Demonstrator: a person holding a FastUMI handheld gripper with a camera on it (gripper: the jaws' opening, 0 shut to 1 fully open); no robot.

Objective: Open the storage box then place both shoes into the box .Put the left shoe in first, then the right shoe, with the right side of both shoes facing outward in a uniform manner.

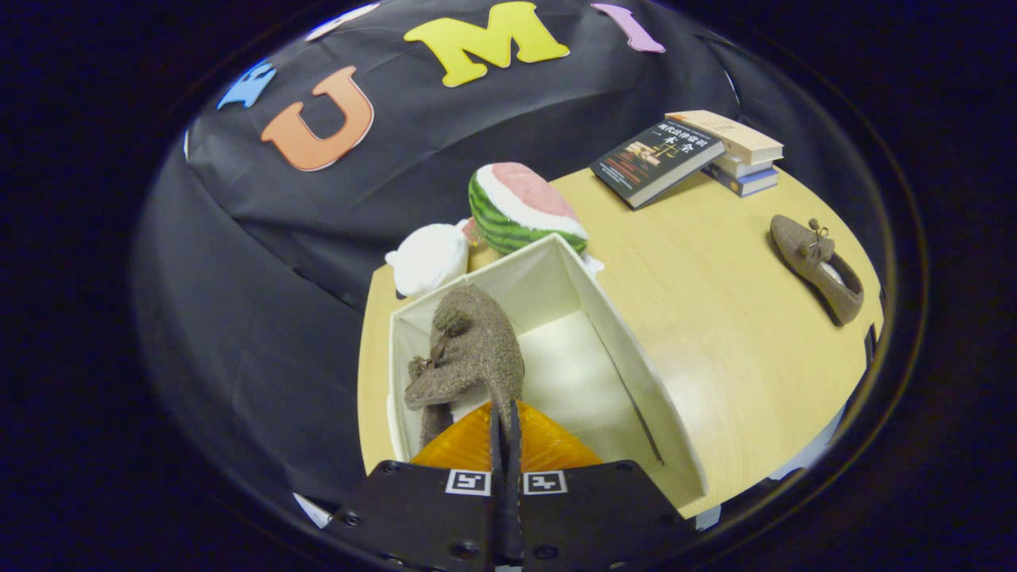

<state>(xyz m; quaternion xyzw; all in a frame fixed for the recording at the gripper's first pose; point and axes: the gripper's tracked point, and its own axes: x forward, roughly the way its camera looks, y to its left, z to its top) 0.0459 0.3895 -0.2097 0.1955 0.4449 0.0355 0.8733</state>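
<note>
A white storage box (628, 373) stands open on the wooden table, directly below and ahead of my fingers. My gripper (505, 425) is shut on the heel edge of a brown fuzzy shoe (473, 349), which hangs toe-forward over the box's left inner side with its small bow facing left. The second brown shoe (818, 266), with a matching bow, lies on the table far off to the right, near the table's right edge.
A plush watermelon slice (524, 208) and a white soft object (429, 258) sit just behind the box. Several stacked books (691, 155) lie at the table's far right corner. Bare tabletop (699, 302) stretches between the box and the second shoe.
</note>
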